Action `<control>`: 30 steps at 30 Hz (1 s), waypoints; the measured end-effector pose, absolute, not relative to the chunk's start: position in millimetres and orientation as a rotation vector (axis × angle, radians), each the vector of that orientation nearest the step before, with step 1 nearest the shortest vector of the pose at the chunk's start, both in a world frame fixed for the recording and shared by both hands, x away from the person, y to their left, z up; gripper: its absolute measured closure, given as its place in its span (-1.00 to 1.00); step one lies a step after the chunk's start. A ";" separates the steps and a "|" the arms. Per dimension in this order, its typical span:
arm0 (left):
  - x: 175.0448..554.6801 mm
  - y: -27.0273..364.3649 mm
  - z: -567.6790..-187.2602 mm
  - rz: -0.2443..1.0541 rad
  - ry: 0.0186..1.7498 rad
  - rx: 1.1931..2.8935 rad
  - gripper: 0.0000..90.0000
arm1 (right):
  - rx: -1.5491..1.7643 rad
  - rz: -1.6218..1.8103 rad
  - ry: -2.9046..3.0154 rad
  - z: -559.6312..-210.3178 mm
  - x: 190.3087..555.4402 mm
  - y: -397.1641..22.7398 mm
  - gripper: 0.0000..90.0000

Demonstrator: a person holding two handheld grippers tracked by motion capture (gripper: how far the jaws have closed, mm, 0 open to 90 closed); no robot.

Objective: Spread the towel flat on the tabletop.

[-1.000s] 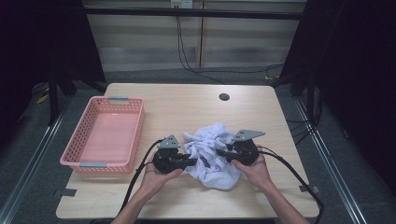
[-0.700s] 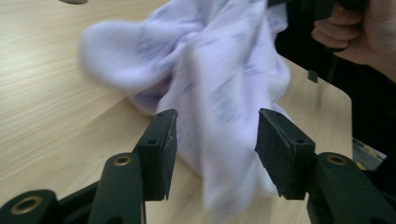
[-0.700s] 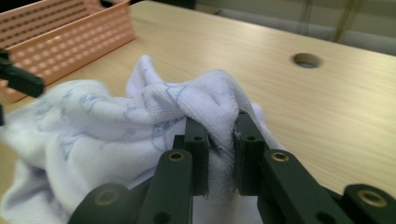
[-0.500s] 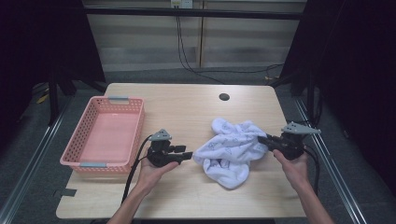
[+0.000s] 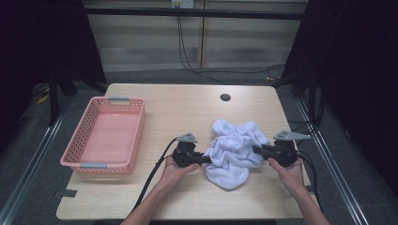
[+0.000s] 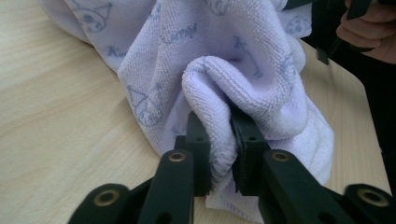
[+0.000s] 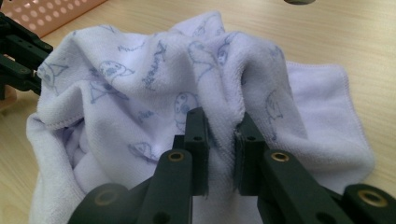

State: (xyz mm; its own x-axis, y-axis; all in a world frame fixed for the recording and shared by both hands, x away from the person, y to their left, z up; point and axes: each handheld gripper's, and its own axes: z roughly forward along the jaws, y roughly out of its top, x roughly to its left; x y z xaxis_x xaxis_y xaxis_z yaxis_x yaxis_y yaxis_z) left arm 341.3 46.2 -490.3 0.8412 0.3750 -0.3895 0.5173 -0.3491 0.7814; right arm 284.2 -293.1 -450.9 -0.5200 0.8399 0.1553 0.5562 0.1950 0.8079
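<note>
From the high view, the towel lies crumpled on the desk near its right front part, well apart from the pink basket at the left edge. The left gripper bites the towel's left side and the right gripper its right side, a hand behind each.

In the left gripper view, the jaws have just been closing and now pinch a rolled fold of the towel between them.

In the right gripper view, the jaws are clamped on a ridge of the towel, with the basket's corner far off at the top left.

The step in hand looks like taking hold of both sides to spread or fold the towel. The next move probably calls for pulling the two grips apart evenly, so the cloth opens without slipping.

Whether either grip holds a true edge or corner is hard to tell; the folds hide the hem.
</note>
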 end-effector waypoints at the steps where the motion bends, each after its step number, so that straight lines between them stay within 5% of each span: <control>1: 341.9 51.5 -483.8 -0.158 0.659 1.948 0.80 | 1.321 1.250 2.147 -448.0 284.6 -293.2 0.76; 15: 345.5 151.2 -327.7 0.241 0.640 1.683 0.82 | 1.128 1.412 2.053 -350.3 308.9 -257.6 0.76; 21: 334.0 167.6 -278.1 0.313 0.607 1.600 0.82 | 1.049 1.451 2.036 -314.3 329.5 -230.1 0.77; 25: 328.5 156.1 -281.7 0.301 0.587 1.614 0.81 | 1.050 1.456 1.997 -306.7 334.8 -232.4 0.78; 30: 345.7 131.0 -330.9 0.205 0.644 1.734 0.67 | 1.171 1.367 1.990 -339.3 346.1 -260.5 0.79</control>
